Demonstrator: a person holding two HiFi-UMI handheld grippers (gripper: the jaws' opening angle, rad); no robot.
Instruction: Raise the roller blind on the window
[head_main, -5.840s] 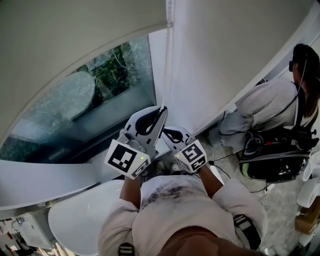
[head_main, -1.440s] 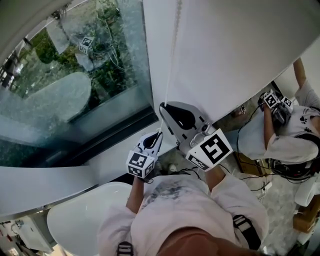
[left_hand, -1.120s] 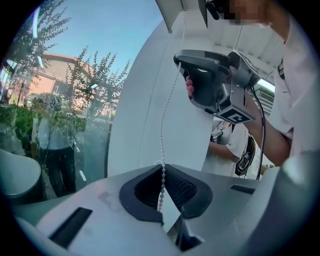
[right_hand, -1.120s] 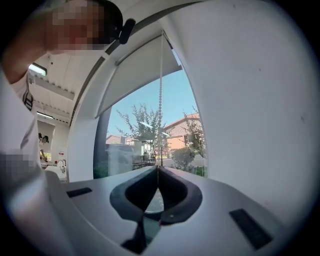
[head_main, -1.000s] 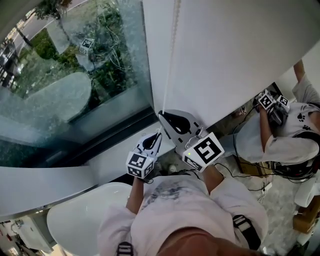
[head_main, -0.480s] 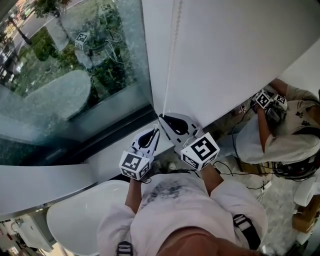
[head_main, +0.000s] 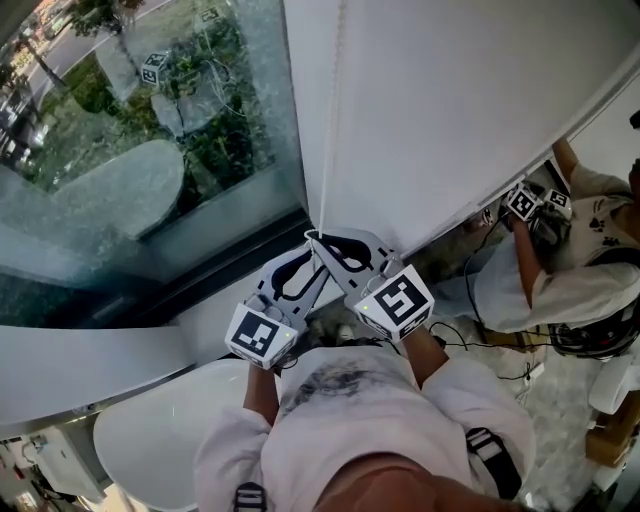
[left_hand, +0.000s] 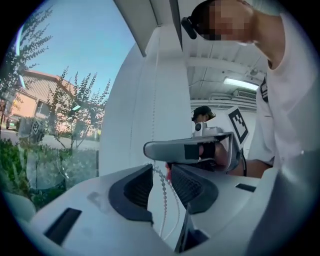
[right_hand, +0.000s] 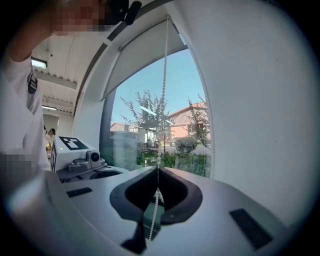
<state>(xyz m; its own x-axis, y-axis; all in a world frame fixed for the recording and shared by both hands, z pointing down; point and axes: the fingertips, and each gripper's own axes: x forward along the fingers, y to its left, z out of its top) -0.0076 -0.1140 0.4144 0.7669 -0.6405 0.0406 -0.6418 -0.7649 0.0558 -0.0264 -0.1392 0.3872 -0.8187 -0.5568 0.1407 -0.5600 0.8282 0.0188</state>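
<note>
The wide fabric roller blind (head_main: 450, 100) and its thin beaded cord (right_hand: 163, 75) were plain white; the left hand-held gripper (left_hand: 161, 172) and right hand-held gripper (right_hand: 158, 169) were pale grey with black pads.

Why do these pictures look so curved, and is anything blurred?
Head view: wide lens bows the white wall, glaring nearly featureless. Left and right gripper views: fisheye circles, black corners, added mosaic over faces. Right gripper view: roller blind backlit grey, bead chain sharp.

Right gripper (right_hand: 158, 169), fingers together on the bead chain (right_hand: 164, 90) below the roller blind (right_hand: 145, 50); left gripper (right_hand: 76, 156) alongside.
</note>
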